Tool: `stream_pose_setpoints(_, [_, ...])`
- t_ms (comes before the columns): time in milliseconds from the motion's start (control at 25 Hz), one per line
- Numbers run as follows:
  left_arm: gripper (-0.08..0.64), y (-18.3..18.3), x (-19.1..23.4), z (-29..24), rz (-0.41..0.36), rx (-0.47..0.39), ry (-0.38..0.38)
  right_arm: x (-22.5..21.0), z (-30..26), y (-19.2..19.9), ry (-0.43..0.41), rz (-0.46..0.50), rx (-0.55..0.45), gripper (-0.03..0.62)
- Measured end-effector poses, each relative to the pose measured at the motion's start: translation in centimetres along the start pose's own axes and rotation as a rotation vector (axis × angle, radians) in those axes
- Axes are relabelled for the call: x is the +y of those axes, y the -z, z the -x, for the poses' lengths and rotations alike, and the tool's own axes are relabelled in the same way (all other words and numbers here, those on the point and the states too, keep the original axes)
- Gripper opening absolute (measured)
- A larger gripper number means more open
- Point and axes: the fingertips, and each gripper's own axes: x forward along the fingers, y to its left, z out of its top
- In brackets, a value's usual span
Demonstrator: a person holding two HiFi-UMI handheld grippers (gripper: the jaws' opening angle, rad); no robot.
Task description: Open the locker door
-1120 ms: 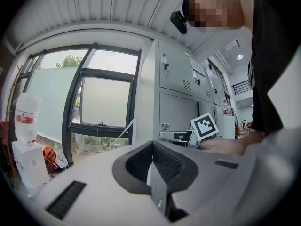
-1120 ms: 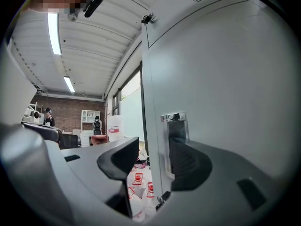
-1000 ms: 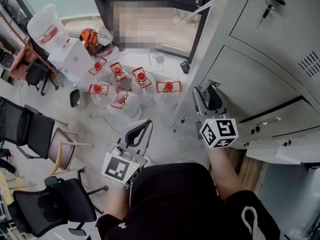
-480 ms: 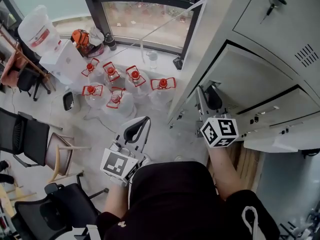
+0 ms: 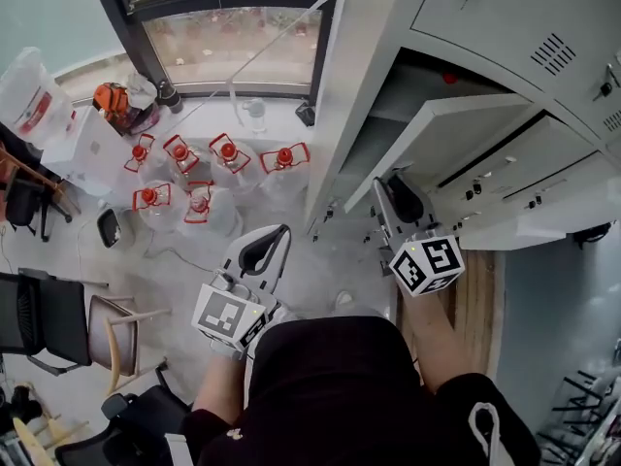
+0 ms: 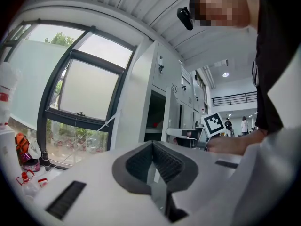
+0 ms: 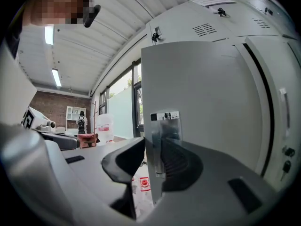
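— What of the lockers [image 5: 524,27]?
— One locker door [image 5: 437,124] stands swung out, its free edge between the right gripper's [image 5: 388,187] jaws.
— Gripped?
— Jaws closing, pads against that edge. The left gripper [image 5: 279,233] hangs well apart, jaws together, empty.

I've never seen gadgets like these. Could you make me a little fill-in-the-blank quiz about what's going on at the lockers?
1. The right gripper has the edge of the locker ____ between its jaws.
2. The left gripper has its jaws shut with ____ between them.
3. The caps of the water jugs by the window are ____.

Missing words: door; nothing; red.

The right gripper's jaws are closing on that edge.
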Motion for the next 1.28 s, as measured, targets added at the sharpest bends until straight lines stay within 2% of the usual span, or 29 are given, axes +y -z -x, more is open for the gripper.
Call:
stream_pose_setpoints(280, [0.023,0.2,-3.1,-1.4,0.002,0.012,0.092,0.2,5.5,-0.2,-0.035,0.032,-0.009,0.121])
stream_pose_setpoints(520, [0.023,1.0,-8.8,-3.8,0.009,0.034,0.16,-0.6,10.6,0.0,-0.089,0.043,-0.03,0.13])
stream_pose_setpoints(800, [0.023,2.2,-15.9,-6.1,0.008,0.064,0.251,-3.0,16.4,-0.1,-0.113,0.021,-0.045,0.146])
stream_pose_setpoints(1000, [0.023,2.8,-19.3,-7.2,0.01,0.079,0.284,-4.9,19.6,-0.2,-0.042,0.045,-0.062,0.147])
stream_pose_setpoints(1280, [0.023,3.5,-22.0,-9.0,-0.007,0.098,0.349,-7.9,23.4,-0.4,0.105,0.055,-0.084,0.105])
